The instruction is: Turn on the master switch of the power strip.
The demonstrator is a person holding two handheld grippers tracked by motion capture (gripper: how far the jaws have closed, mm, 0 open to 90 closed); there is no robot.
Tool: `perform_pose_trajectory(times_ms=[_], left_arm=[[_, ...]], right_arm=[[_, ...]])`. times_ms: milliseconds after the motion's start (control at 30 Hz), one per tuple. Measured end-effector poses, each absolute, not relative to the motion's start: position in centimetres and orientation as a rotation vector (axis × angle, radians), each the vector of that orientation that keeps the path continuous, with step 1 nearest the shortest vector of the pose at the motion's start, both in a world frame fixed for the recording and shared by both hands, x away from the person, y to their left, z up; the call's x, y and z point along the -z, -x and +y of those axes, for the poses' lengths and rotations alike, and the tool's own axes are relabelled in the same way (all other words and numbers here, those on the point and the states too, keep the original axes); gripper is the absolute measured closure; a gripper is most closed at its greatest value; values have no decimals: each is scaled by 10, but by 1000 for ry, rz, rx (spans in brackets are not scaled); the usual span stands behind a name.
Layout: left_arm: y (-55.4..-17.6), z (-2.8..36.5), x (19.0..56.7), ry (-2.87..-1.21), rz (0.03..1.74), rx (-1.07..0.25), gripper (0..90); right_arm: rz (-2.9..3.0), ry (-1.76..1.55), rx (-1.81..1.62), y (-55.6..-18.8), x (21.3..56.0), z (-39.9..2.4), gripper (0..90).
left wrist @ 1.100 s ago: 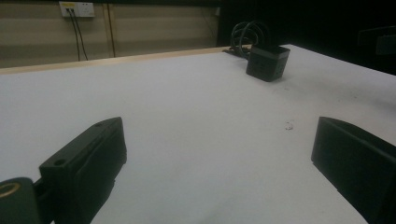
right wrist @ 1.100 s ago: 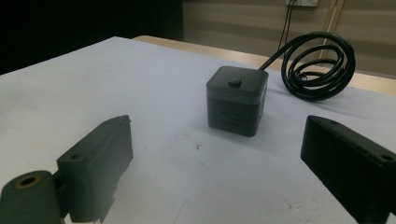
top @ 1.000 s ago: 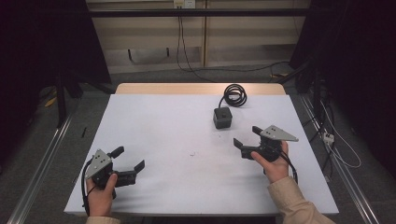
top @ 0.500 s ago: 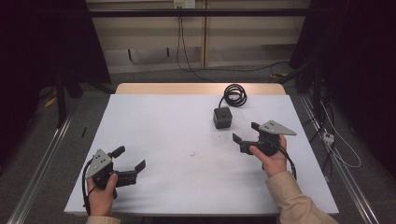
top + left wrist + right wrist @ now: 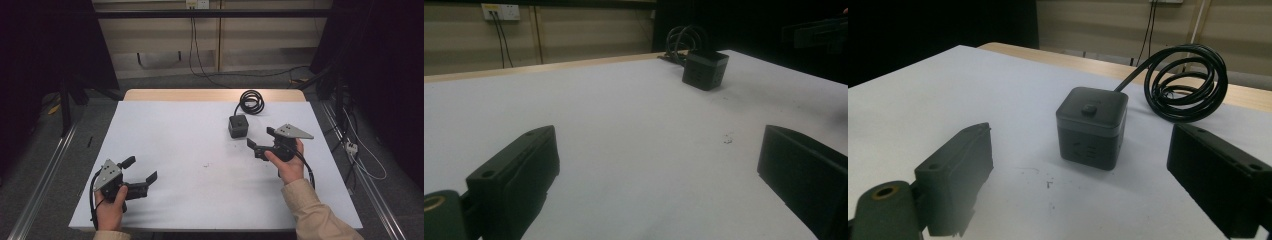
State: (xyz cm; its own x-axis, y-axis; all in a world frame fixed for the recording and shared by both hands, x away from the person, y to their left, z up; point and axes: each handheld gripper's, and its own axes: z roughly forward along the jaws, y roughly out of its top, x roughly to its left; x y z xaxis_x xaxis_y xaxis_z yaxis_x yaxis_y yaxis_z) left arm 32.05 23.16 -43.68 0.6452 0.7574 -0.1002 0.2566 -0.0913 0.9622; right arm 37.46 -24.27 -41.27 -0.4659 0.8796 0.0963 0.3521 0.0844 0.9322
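From the high view, your right gripper sits just beside the black cube socket, jaws spread and aimed at it, which reads as a line-up for a grasp from the near side. The cube stands on the white worktop toward its far right, with its coiled cable lying behind it near the far edge, so the cord is out of your approach path. Your left gripper rests low at the near left corner, well apart from the cube, jaws spread and holding nothing; it looks parked to leave the right side room.

In the left gripper view, its 2 jaws stand wide over bare worktop, and the cube shows far off to the upper right.

In the right gripper view, the cube stands upright between the 2 spread jaws but ahead of them, untouched, button on top. The cable loops behind it to the right.
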Motion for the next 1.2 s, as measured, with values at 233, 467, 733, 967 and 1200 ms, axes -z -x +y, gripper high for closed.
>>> perform_pose_trajectory(times_ms=[233,467,733,967,1200], left_arm=[[-320,232,437,-1657,841,-517,29],[-320,231,437,-1651,847,-513,30],[-319,230,437,-1660,844,-518,29],[-320,228,436,-1656,846,-527,30],[-318,226,436,-1664,835,-515,29]], right_arm=[[1865,-1224,-1371,-379,415,-245,111],[1858,-1221,-1373,-381,415,-245,116],[1859,-1228,-1379,-381,412,-245,117],[1848,-1228,-1371,-383,410,-247,117],[1853,-1239,-1365,-387,414,-246,131]])
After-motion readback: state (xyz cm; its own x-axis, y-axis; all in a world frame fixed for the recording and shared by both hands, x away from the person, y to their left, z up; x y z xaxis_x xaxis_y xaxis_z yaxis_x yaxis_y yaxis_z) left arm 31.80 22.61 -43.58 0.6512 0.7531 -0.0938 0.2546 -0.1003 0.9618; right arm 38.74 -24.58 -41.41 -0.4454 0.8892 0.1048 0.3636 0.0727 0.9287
